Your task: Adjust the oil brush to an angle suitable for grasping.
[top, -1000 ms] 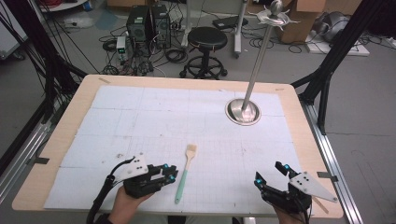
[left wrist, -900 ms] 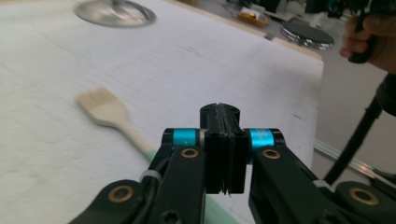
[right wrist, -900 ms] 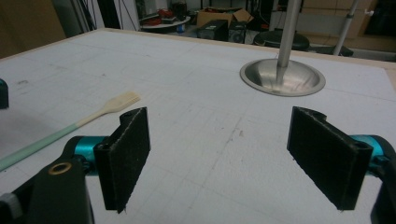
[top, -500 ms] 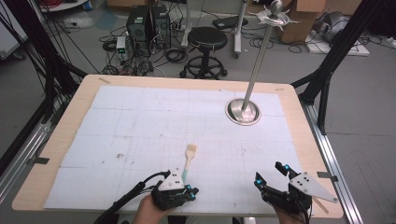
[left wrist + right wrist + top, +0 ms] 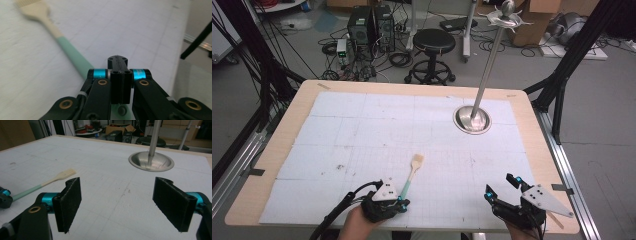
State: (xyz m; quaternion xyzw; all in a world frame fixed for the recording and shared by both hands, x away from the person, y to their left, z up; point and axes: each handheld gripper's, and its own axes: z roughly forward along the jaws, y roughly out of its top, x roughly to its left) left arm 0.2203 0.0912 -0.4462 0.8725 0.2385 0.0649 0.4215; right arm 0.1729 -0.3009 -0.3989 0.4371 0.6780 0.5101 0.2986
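We hold the left gripper (image 5: 398, 204) at the lower centre-left of the high view, close to the near edge of the table (image 5: 272, 165). Its jaws have just been closing and are now pressed together. In the left gripper view the mint handle of the spatula (image 5: 60, 42) runs down from the upper left and passes under the left side of the gripper (image 5: 119, 72); we cannot tell whether the jaws have any hold on it. In the high view the spatula (image 5: 411, 175) lies flat on the white gridded mat (image 5: 362, 130), its pale head toward the middle of the frame and its green handle end at the left gripper's tips.

Our right gripper (image 5: 501, 186) sits at the lower right of the high view, just inside the table's near edge and not far from its right edge. In the right gripper view its jaws stand wide apart around the midpoint (image 5: 126, 205) with only bare mat between them, holding nothing.

The metal stand (image 5: 473, 119) rises from its round base at the upper right of the mat, well apart from both grippers. The whole left half and the middle of the mat lie open, as does the strip between our two grippers. Beyond the far edge, at the top of the frame, stand a stool (image 5: 433, 42) and computer cases (image 5: 368, 25).
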